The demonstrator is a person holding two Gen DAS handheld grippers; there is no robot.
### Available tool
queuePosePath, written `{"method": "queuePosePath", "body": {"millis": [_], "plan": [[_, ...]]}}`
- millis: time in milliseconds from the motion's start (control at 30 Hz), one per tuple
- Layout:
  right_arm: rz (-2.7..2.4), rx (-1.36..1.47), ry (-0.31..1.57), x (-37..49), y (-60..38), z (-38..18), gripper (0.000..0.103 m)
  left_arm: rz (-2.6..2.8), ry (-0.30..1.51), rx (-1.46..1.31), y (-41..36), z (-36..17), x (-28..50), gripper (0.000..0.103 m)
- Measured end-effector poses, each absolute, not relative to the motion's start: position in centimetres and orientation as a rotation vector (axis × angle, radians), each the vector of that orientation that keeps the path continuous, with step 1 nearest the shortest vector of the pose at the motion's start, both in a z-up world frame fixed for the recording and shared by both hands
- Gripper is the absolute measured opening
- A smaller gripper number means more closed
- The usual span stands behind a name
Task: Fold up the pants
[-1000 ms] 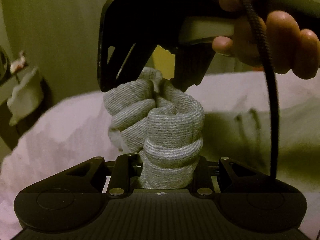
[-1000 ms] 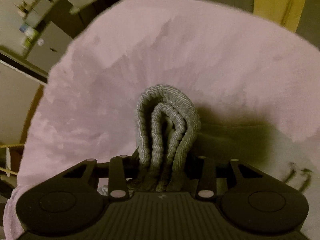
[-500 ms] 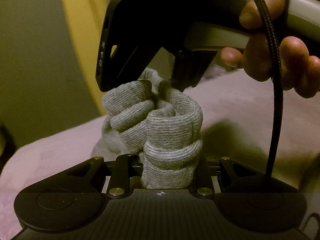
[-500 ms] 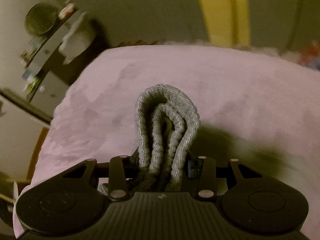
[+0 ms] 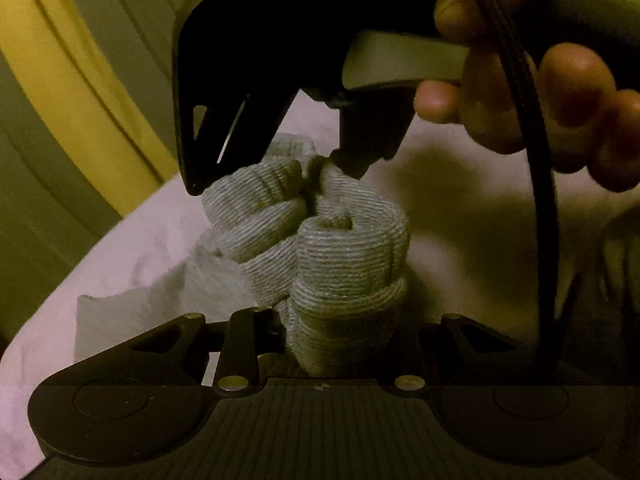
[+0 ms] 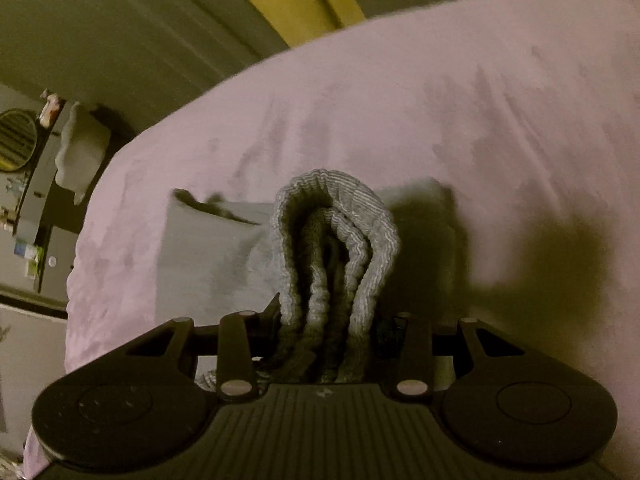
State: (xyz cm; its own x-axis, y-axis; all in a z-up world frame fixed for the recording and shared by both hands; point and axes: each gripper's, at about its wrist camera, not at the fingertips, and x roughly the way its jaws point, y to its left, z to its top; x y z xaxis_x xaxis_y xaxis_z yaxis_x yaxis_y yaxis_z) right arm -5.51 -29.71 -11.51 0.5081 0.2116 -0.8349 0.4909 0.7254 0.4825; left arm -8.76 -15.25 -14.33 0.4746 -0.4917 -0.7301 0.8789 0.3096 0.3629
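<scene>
The grey knit pants are bunched into thick ribbed folds. My left gripper is shut on one bunch of them. My right gripper is shut on another bunch, the ribbed band. In the left wrist view the right gripper comes down from above onto the same fabric, held by a hand. The rest of the pants hangs and lies flat on the pink bed cover behind the held folds.
The pink cover spans both views. A yellow and grey wall or curtain stands behind it. A shelf with small items and a round mirror is at the far left. A black cable runs down beside the hand.
Both grippers have lifted and tilted with the fabric still held. The flat part of the pants now shows on the cover below, and more wall is in view.
</scene>
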Motion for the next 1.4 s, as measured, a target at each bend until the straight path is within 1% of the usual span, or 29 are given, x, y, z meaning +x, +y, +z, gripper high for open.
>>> {"method": "queuePosePath", "body": {"millis": [33,133,300,400,433,467,533,567,600,633,667,700,733,800,833,933,1000,1067,1133,1167,1200,1233,1267,1300,1333,1400], "plan": [[-0.186,0.779,1.057,-5.7,-30.0,-12.3,0.040,-0.957,0.558,0.862,-15.6,-15.0,-9.1,0.035],[-0.166,0.788,1.070,-6.3,-30.3,-14.3,0.042,-0.930,0.550,0.929,-16.4,-16.2,-9.6,0.038],[-0.149,0.809,1.060,-5.9,-30.3,-15.5,0.042,-0.895,0.528,0.959,-16.6,-17.1,-11.0,0.036],[-0.131,0.784,1.035,-6.4,-30.8,-15.2,0.042,-0.831,0.406,1.035,-16.4,-17.2,-13.6,0.037],[-0.120,0.778,1.018,-6.5,-30.8,-15.1,0.042,-0.826,0.401,1.034,-16.4,-17.4,-13.7,0.039],[-0.114,0.785,1.005,-6.7,-30.8,-15.0,0.042,-0.833,0.432,1.022,-16.4,-17.4,-13.7,0.041],[-0.111,0.794,0.999,-6.7,-31.0,-15.4,0.043,-0.862,0.555,0.980,-16.5,-17.3,-13.1,0.044],[-0.122,0.791,1.017,-6.7,-31.2,-15.8,0.049,-0.876,0.574,0.973,-16.5,-17.1,-12.8,0.046],[-0.144,0.784,1.038,-6.8,-31.5,-16.0,0.055,-0.890,0.575,0.973,-16.3,-16.6,-13.0,0.055],[-0.172,0.790,1.052,-7.1,-31.9,-15.9,0.058,-0.899,0.573,0.970,-16.0,-16.0,-13.1,0.062],[-0.197,0.791,1.053,-7.4,-32.1,-15.4,0.069,-0.917,0.589,0.955,-15.5,-15.2,-13.1,0.066],[-0.231,0.759,1.042,-7.6,-32.1,-14.5,0.083,-0.952,0.621,0.922,-14.8,-14.3,-12.9,0.072],[-0.282,0.690,1.032,-7.8,-31.7,-13.3,0.085,-0.999,0.656,0.879,-13.9,-13.3,-12.8,0.079],[-0.362,0.558,1.001,-8.0,-30.8,-10.6,0.086,-1.091,0.713,0.806,-11.9,-11.9,-12.6,0.086],[-0.388,0.505,0.971,-8.0,-30.3,-9.3,0.086,-1.136,0.737,0.759,-10.7,-11.2,-12.5,0.088],[-0.405,0.374,0.911,-7.4,-28.3,-5.7,0.086,-1.222,0.809,0.655,-7.5,-9.9,-11.6,0.088],[-0.329,0.428,0.881,-6.8,-27.7,-4.4,0.086,-1.216,0.852,0.573,-6.0,-9.1,-10.0,0.089],[-0.202,0.548,0.893,-5.5,-27.1,-4.9,0.086,-1.144,0.868,0.511,-5.8,-9.0,-7.7,0.090],[-0.131,0.646,0.949,-3.7,-26.4,-7.3,0.080,-1.040,0.875,0.498,-6.6,-9.7,-5.3,0.090],[-0.104,0.686,0.980,-2.8,-26.1,-8.8,0.065,-1.014,0.863,0.491,-6.8,-10.2,-4.4,0.090],[-0.085,0.741,1.012,-2.0,-26.0,-10.6,0.047,-0.985,0.871,0.498,-7.2,-10.9,-3.7,0.090],[-0.085,0.805,1.051,-1.2,-26.2,-12.8,0.040,-0.952,0.905,0.519,-7.6,-12.1,-2.9,0.090],[-0.124,0.859,1.092,-0.8,-26.7,-14.8,0.028,-0.926,0.956,0.531,-7.9,-13.4,-2.1,0.090],[-0.166,0.877,1.117,-0.6,-27.2,-16.3,0.011,-0.908,1.011,0.522,-8.0,-14.7,-1.5,0.090],[-0.191,0.863,1.124,-0.5,-27.7,-17.3,0.000,-0.914,1.032,0.486,-7.4,-15.2,-1.3,0.091],[-0.213,0.890,1.115,-1.0,-28.6,-17.8,0.000,-0.935,1.010,0.463,-7.0,-15.1,-1.4,0.091]]}}
